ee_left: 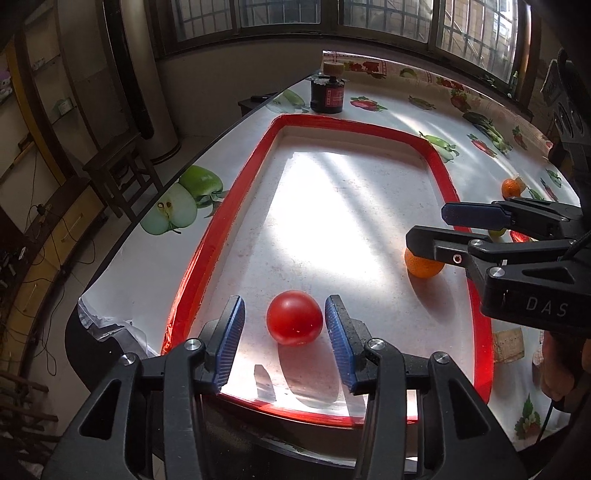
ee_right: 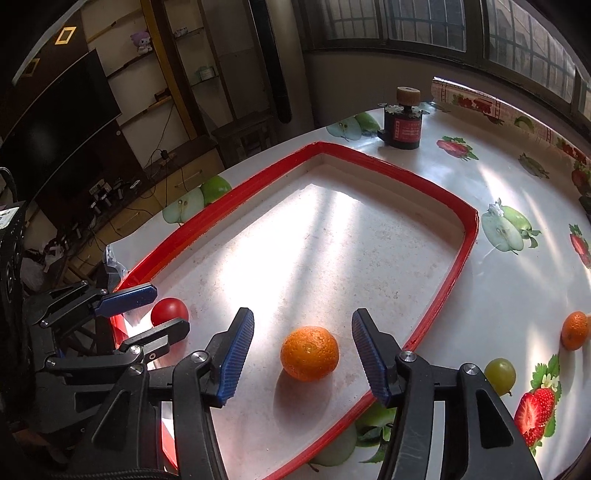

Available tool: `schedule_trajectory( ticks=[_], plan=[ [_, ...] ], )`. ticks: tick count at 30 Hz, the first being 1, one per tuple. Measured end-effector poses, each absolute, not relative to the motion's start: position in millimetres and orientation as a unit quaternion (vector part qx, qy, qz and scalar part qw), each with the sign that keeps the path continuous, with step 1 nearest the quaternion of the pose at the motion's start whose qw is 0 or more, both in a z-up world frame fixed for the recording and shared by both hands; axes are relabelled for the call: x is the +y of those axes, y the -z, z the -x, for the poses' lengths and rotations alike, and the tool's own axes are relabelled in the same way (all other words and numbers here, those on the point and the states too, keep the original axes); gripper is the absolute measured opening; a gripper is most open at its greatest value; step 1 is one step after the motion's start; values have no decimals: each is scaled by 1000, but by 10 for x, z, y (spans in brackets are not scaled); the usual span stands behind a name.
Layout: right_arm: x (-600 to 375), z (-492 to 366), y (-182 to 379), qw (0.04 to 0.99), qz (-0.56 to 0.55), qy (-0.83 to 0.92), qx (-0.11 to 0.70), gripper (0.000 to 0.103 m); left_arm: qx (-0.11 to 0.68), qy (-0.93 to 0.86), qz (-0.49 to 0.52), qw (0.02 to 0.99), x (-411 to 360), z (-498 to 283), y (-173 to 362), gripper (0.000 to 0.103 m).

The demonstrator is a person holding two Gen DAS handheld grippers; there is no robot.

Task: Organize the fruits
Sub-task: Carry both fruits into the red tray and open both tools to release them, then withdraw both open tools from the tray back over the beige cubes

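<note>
Inside the red-rimmed tray (ee_left: 229,218), spread left claw (ee_left: 284,321) flanks a glossy tomato (ee_left: 294,322), spread right claw (ee_right: 303,345) a dimpled orange (ee_right: 309,352)

Hard window daylight, strong fisheye bend

Sun from the barred windows (ee_left: 388,14) falls in striped patches across the tray (ee_left: 218,229) floor, nearly blown out to white glare. The tomato (ee_left: 294,322) and orange (ee_right: 309,352) cast soft dark shadows toward the camera. The room at the left is dim; the edges curve and darken; focus is sharp.

Table (ee_right: 498,280), fruit-print cover: red-rimmed tray (ee_right: 458,258), black canister (ee_right: 402,129), orange (ee_right: 574,330), green grape (ee_right: 499,374) directly on surface.
</note>
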State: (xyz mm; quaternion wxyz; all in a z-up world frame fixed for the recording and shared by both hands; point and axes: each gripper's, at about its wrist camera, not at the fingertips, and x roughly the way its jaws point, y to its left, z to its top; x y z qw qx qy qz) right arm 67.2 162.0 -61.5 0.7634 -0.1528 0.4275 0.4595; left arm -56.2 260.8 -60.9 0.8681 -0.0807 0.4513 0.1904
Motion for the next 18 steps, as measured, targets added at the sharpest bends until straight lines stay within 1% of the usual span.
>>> schedule_trajectory(
  ticks=[18],
  plan=[
    [943,-611,299,789,120,-441,411,58,436,-184,76,878,2371,659,381,43]
  ],
)
